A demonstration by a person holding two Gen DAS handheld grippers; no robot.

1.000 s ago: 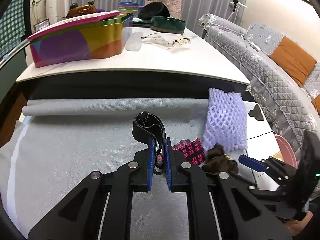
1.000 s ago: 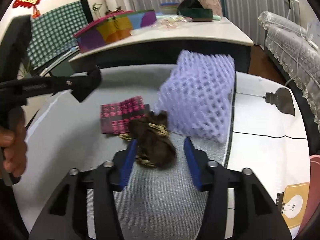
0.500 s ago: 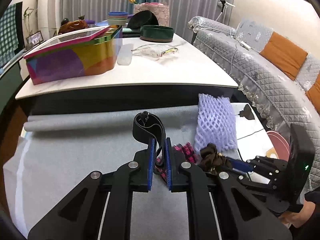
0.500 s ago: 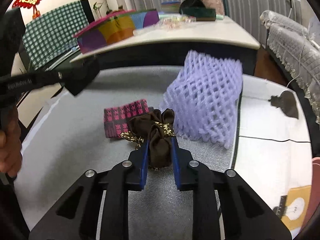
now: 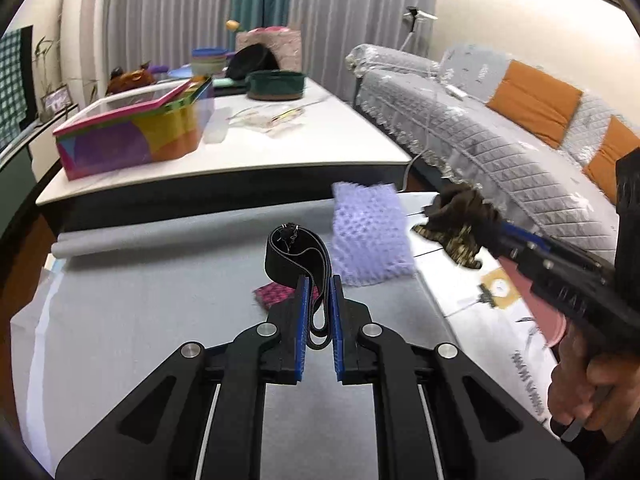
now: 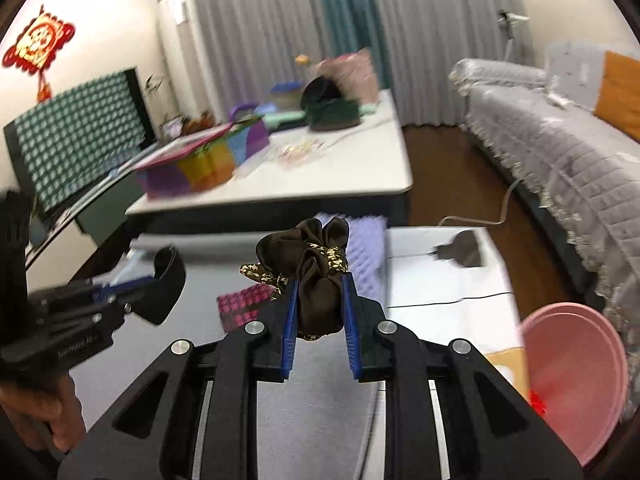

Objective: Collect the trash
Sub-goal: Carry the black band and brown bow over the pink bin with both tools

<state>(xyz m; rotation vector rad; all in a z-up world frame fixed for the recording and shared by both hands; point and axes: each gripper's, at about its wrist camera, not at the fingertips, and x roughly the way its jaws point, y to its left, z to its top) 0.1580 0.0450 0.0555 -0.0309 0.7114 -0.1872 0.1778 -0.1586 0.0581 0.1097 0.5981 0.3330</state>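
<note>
My left gripper (image 5: 319, 285) is shut on a black elastic band (image 5: 294, 254), held above the grey cloth (image 5: 140, 320). My right gripper (image 6: 320, 284) is shut on a brown scrunchie with gold trim (image 6: 316, 276), lifted off the cloth; in the left wrist view the scrunchie (image 5: 460, 220) hangs at the right, ahead of that gripper. A purple foam net (image 5: 368, 236) and a pink-and-black patterned piece (image 5: 276, 294) lie on the cloth. In the right wrist view the left gripper (image 6: 160, 280) with the black band (image 6: 168, 280) shows at the left.
A pink bin (image 6: 576, 384) stands low at the right. Behind the cloth is a white table (image 5: 300, 148) with a colourful tin box (image 5: 132, 136) and a dark green bowl (image 5: 276, 84). A grey sofa (image 5: 500, 140) runs along the right. A hand (image 5: 584, 384) holds the right gripper.
My right gripper closed on the brown scrunchie and lifted it up and to the right, off the cloth. My left gripper rose with the black band still in it.
</note>
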